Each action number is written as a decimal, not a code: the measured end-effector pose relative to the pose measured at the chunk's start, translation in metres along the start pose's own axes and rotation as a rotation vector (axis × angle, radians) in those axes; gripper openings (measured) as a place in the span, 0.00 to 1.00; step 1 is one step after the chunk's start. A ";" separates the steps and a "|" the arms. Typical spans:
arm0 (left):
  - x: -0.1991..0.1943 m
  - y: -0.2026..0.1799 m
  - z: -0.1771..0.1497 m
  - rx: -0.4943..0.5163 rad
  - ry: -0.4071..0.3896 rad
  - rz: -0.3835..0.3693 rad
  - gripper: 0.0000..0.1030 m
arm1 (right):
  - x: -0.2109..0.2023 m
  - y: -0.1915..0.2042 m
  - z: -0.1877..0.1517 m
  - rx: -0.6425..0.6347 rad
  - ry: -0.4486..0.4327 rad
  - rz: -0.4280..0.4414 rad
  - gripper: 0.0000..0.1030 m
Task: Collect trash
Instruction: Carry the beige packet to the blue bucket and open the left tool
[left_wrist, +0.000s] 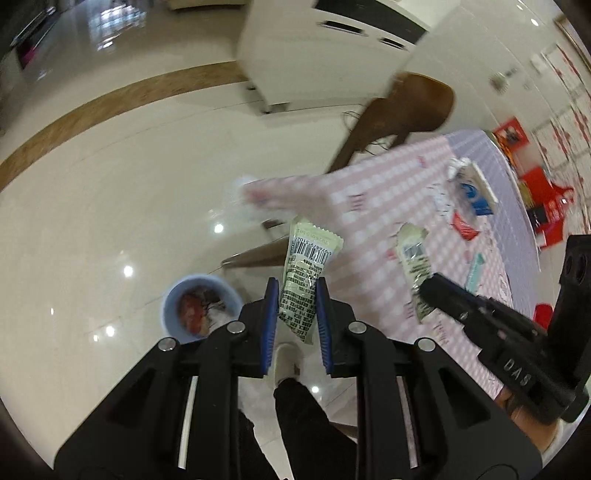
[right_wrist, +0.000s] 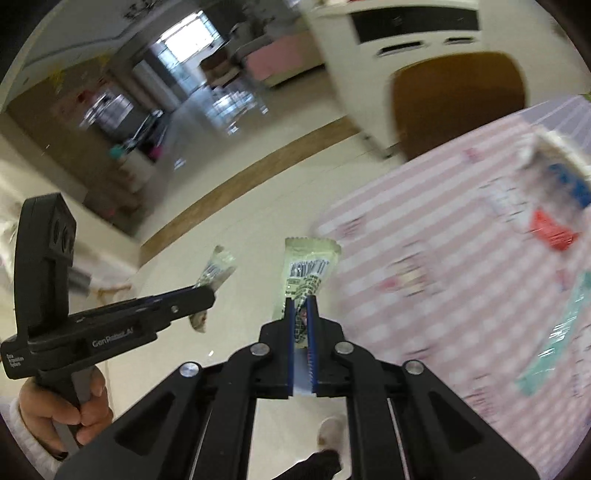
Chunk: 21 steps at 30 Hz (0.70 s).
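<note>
though blurred, both grippers w/ wrappers

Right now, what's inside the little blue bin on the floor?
The blue bin already holds crumpled trash, reddish and whitish bits. The left gripper, shut on a pale green wrapper, covers the bin's near edge, so anything underneath is hidden.
</note>
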<state>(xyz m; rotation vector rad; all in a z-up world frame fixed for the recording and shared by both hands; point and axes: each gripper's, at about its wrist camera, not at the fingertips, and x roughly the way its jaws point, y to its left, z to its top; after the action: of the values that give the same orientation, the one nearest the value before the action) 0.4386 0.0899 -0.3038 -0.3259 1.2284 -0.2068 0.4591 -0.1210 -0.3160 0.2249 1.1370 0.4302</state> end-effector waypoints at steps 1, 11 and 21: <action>-0.005 0.013 -0.005 -0.018 -0.001 0.012 0.19 | 0.007 0.011 -0.003 -0.011 0.020 0.010 0.06; -0.028 0.094 -0.036 -0.151 0.003 0.058 0.19 | 0.057 0.095 -0.019 -0.084 0.133 0.058 0.07; -0.036 0.117 -0.044 -0.181 0.003 0.053 0.19 | 0.080 0.106 -0.016 -0.015 0.173 0.094 0.27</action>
<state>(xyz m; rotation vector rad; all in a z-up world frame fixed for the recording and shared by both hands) 0.3835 0.2056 -0.3266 -0.4493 1.2596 -0.0507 0.4494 0.0088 -0.3477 0.2319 1.2962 0.5495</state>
